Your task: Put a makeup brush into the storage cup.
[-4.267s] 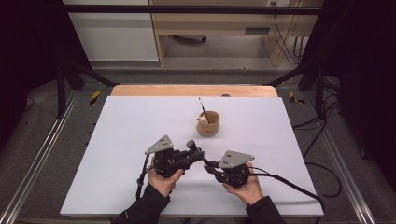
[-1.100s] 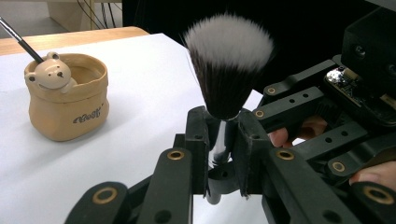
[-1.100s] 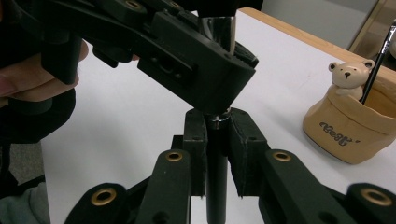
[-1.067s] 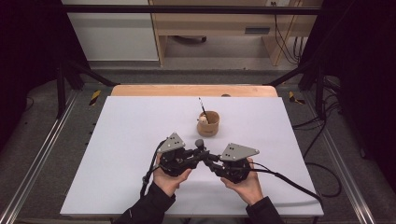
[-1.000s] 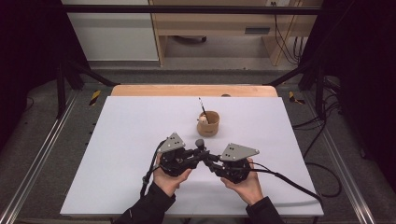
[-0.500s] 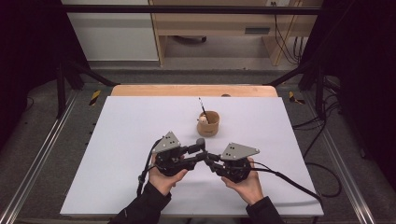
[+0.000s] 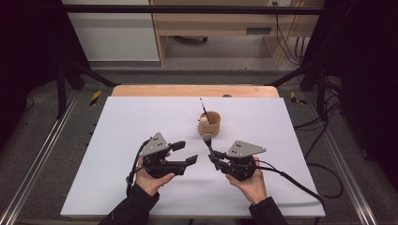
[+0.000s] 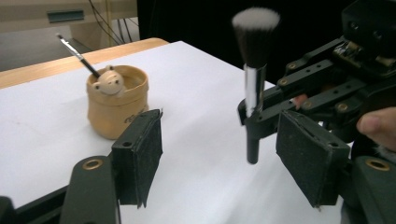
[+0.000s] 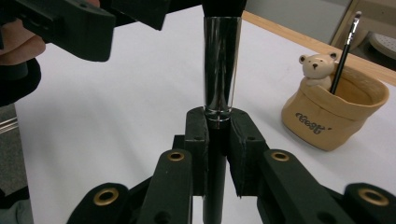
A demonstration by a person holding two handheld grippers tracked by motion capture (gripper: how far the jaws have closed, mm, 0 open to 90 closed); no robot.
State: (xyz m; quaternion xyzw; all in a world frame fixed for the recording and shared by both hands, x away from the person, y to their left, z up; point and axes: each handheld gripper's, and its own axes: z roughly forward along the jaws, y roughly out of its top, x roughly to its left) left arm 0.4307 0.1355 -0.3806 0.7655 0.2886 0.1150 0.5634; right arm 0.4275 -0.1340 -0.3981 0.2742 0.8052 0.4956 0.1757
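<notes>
1. Right gripper [image 7: 212, 154]: jaws clamped on the black handle of the makeup brush [image 8: 254, 70]. Right gripper view shows both pads pressed flat on the handle just below the chrome ferrule [image 9: 222, 65].
2. Brush axis: roughly upright, bristle head up, handle end hanging free below the jaws, clear of the table [image 7: 141, 122]. In the high view it leans slightly toward the cup.
3. Left gripper [image 7: 187, 152]: jaws have just been opening and now stand wide, nothing between the pads. In the left gripper view the brush sits beyond its right pad [image 8: 310, 158], apart from it, no contact. Looks like a completed handover, so the right hand alone carries the brush.
4. Cup [image 7: 209, 123]: tan pouch-shaped holder with a small bear figure [image 9: 317, 67] on its rim and a thin dark brush [image 9: 344, 44] leaning inside. It stands on the table just beyond the right gripper, slightly to its left in the high view, near but not touching.
5. Key relation: the cup lies forward of the brush tip, mouth up. The right hand is the nearer one and already holds the brush. The left gripper sits well off to the side.
6. Judgement: next move likely calls for lifting, carrying forward over the rim, then lowering handle-first. The thin brush and bear crowd the far rim, so the nearer side gives more room.
</notes>
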